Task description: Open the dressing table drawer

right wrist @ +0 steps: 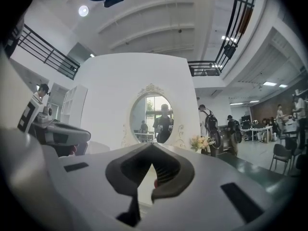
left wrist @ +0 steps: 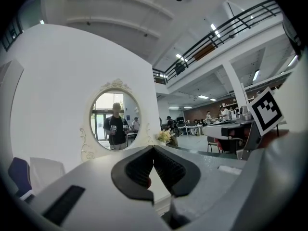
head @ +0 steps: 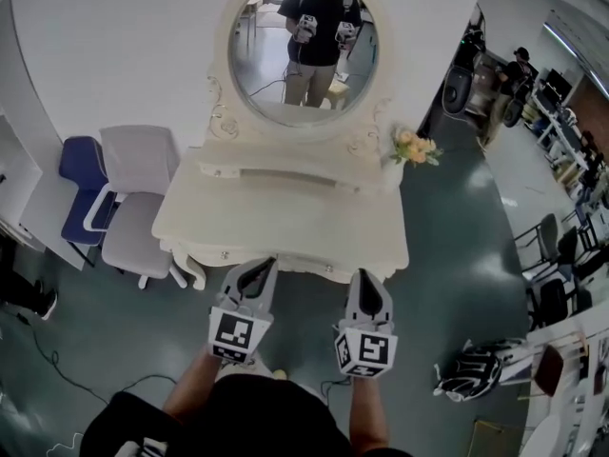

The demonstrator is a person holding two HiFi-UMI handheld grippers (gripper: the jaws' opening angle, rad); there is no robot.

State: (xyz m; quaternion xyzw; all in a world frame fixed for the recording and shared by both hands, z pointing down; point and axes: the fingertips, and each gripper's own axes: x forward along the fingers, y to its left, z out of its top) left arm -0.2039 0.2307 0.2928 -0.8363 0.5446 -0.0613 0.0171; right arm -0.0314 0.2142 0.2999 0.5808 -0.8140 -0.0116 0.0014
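Head view: left gripper (head: 258, 265) and right gripper (head: 367, 278), jaws closed on nothing, face the dressing table drawer (head: 303, 264) under the counter's (head: 285, 212) front edge; probably light and free-sliding, best taken by its small knobs (head: 330, 268).

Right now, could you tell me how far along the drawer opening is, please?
Done: nothing; the drawer looks shut. In hand: the left gripper and right gripper, both shut and empty, hover before the dressing table. Left: reach it, grip and pull.

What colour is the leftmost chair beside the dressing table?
The chair is dark blue; the head view shows it best.
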